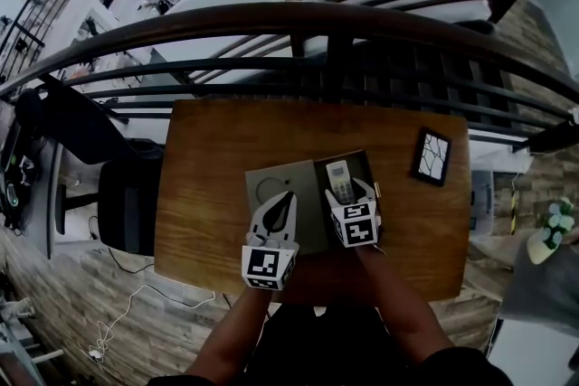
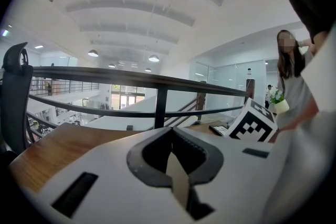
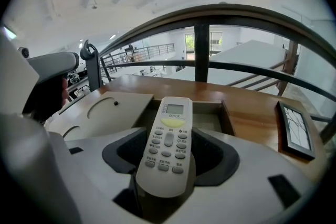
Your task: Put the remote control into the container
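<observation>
A white remote control with a small screen and grey buttons sits between my right gripper's jaws, which are shut on it. Its screen end points over the open grey container on the wooden table. From the head view the remote hangs over the container, with my right gripper just behind it. The container's lid lies flat to the left. My left gripper hovers over that lid, shut; in its own view the left gripper shows only a thin beige sliver between the jaws.
A small black picture frame lies on the table right of the container. A dark metal railing runs along the table's far edge. A black office chair stands at the left. A person stands at the right, beyond the table.
</observation>
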